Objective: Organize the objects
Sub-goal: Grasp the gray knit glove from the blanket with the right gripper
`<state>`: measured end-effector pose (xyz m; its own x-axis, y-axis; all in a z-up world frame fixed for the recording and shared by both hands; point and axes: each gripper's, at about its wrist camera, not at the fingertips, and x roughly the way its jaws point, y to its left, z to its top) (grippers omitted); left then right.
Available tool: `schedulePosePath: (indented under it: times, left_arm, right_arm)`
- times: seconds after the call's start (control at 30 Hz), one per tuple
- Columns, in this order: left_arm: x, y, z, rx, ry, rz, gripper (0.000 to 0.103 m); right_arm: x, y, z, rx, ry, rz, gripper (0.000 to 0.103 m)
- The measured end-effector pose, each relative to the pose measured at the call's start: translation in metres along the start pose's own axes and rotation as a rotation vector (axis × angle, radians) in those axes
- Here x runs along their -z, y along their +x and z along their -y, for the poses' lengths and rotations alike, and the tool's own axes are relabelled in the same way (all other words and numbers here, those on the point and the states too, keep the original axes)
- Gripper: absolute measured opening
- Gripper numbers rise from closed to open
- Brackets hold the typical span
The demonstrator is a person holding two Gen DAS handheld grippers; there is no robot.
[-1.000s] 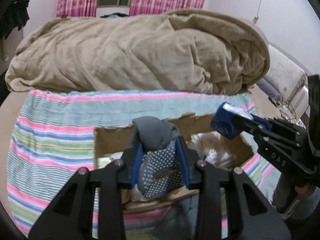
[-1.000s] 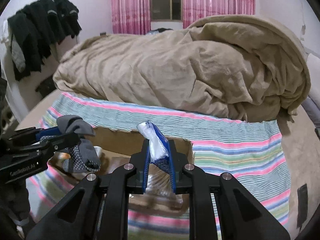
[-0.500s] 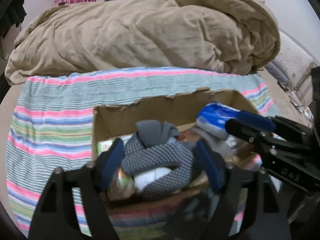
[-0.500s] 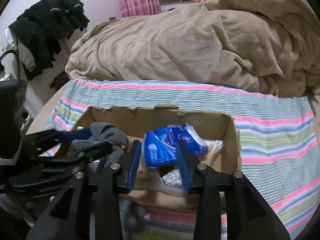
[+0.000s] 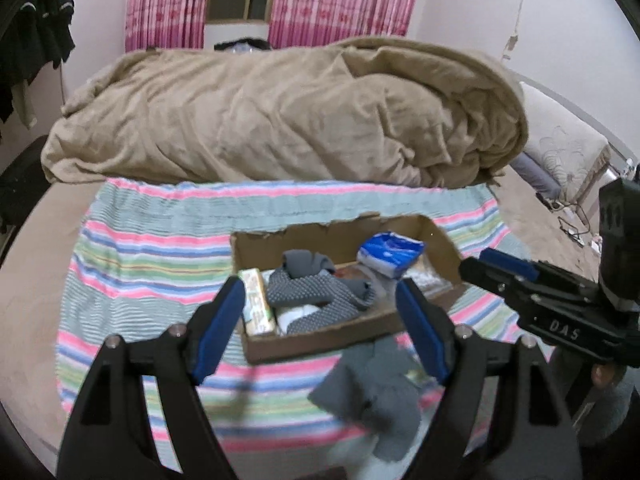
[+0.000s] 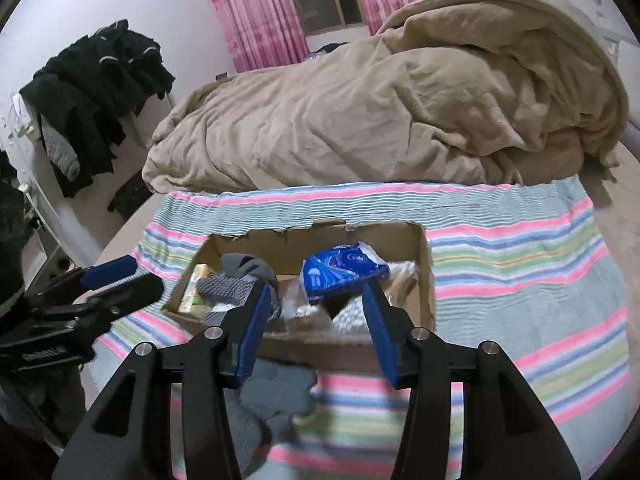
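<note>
Grey dotted sock bundle (image 5: pixel 316 296) lay in the cardboard box (image 5: pixel 352 330), beyond and between the blue pads of the left claw (image 5: pixel 320 330), touched by neither pad; left claw released and spread wide, nothing gripped. Blue packet (image 6: pixel 344 274) rested in the same box, just past the tips of the right claw (image 6: pixel 316 330), clear of both pads; right claw jaws opening, nothing pressed between them, only box contents seen through the gap.

Both claws angled downward toward the box from its near side, left claw over the box's left half, right claw over its right half. Right claw seen from the left wrist view as a black arm with a blue tip entering from the right (image 5: pixel 508 268); left claw seen likewise from the right wrist view at the left edge (image 6: pixel 116 276).

Open box sat on a striped cloth (image 5: pixel 152 252) spread over the bed (image 5: pixel 36 280). Inside: sock bundle at the left-centre, a pale green carton (image 5: pixel 258 300) against the left wall, blue packet toward the back right, clear wrapping and white items underneath, too jumbled to tell apart. Loose grey sock (image 5: pixel 372 396) lay outside the box on the cloth, against its near wall. Heaped tan blanket (image 5: pixel 288 116) behind
</note>
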<state>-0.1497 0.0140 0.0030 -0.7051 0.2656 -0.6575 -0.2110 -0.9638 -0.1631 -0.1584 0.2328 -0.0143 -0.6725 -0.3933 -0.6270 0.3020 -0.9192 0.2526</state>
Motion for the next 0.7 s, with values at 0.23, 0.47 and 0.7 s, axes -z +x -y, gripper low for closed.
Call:
schedulePosePath:
  times: [0.23, 0.47, 0.7]
  left_arm:
    - [0.017, -0.040, -0.001, 0.078, -0.060, 0.005, 0.079]
    - [0.049, -0.057, -0.003, 0.066, -0.089, -0.014, 0.079]
    - [0.079, -0.057, -0.018, 0.033, -0.125, -0.047, 0.079]
  right_arm:
    - [0.014, -0.040, -0.015, 0.001, -0.018, 0.018, 0.051]
    - [0.026, -0.057, -0.032, -0.023, -0.048, 0.010, 0.052]
    - [0.044, -0.050, -0.046, -0.049, -0.067, -0.038, 0.053]
